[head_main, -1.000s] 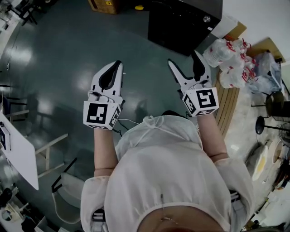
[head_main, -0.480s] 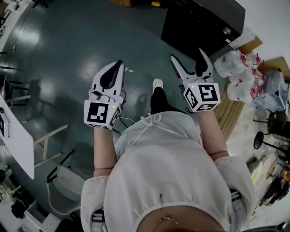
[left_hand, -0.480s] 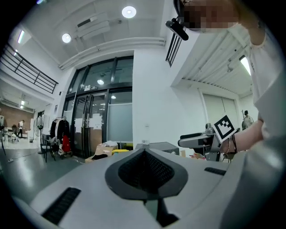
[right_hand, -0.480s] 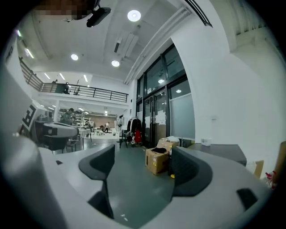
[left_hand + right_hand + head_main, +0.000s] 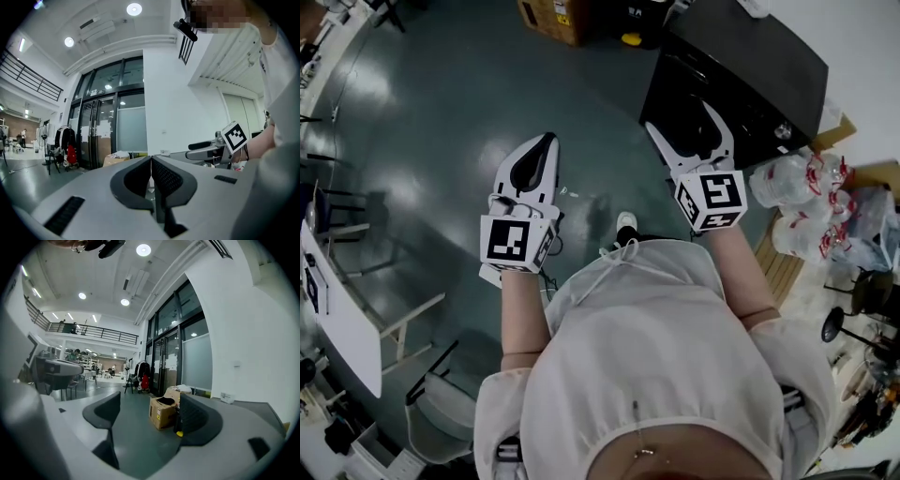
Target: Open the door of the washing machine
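The black washing machine [image 5: 750, 70] stands at the top right of the head view; its dark front faces me and I cannot make out the door. My right gripper [image 5: 680, 120] is held level in front of that face, short of it, open with nothing between its jaws [image 5: 150, 411]. My left gripper [image 5: 546, 141] hangs over the bare floor to the left of the machine, its jaws shut together on nothing [image 5: 151, 161]. The left gripper view shows the right gripper's marker cube [image 5: 234, 136] at its right.
A cardboard box [image 5: 551, 13] and a small yellow thing [image 5: 628, 39] lie on the floor beside the machine. Packs of water bottles [image 5: 802, 202] sit to its right. A white table [image 5: 337, 319] and a chair [image 5: 441, 412] stand at the left. Glass doors [image 5: 103, 126] stand ahead.
The person has walked toward the washing machine, which now sits nearer and lower in the head view. Both grippers moved forward with the body; the right one now overlaps the machine's front.
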